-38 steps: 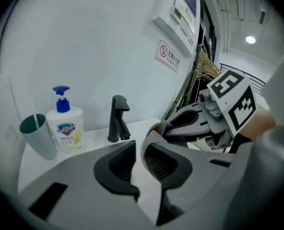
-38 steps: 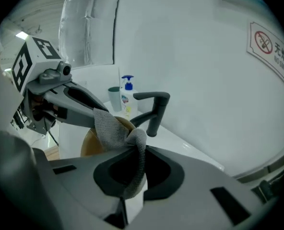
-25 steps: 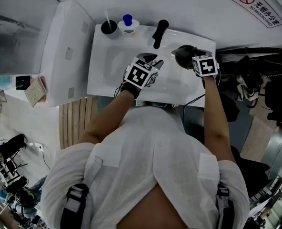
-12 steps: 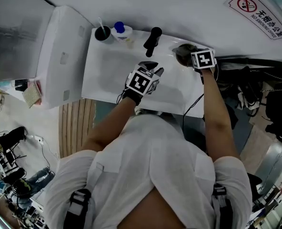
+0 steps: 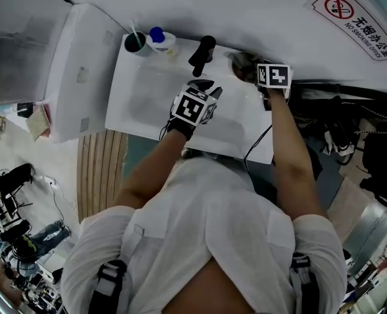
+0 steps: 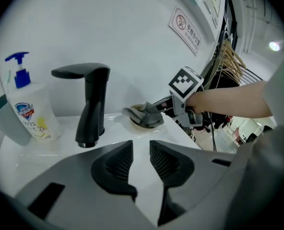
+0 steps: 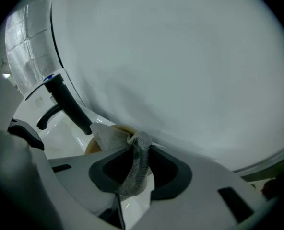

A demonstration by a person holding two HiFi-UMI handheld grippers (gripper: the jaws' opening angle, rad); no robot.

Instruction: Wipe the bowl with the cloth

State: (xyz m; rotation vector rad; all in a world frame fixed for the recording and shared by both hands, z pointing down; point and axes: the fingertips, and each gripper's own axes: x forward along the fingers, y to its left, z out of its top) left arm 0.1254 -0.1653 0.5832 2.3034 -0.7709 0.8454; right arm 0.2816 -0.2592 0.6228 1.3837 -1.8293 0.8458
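Here, white washbasin top [image 5: 233, 131] against white wall [image 5: 259, 5] bearing a no-smoking sign [image 5: 353, 19]

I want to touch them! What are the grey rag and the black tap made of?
The grey woven cloth looks like soft fabric: its mesh weave shows and it droops limply. The black curved tap is probably matte-coated metal: smooth, rigid, barely shiny.

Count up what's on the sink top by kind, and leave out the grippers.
Black faucet: 1
White soap pump bottle with blue pump: 1
Dark cup: 1
Tan bowl: 1
Grey mesh cloth: 1
Total: 5
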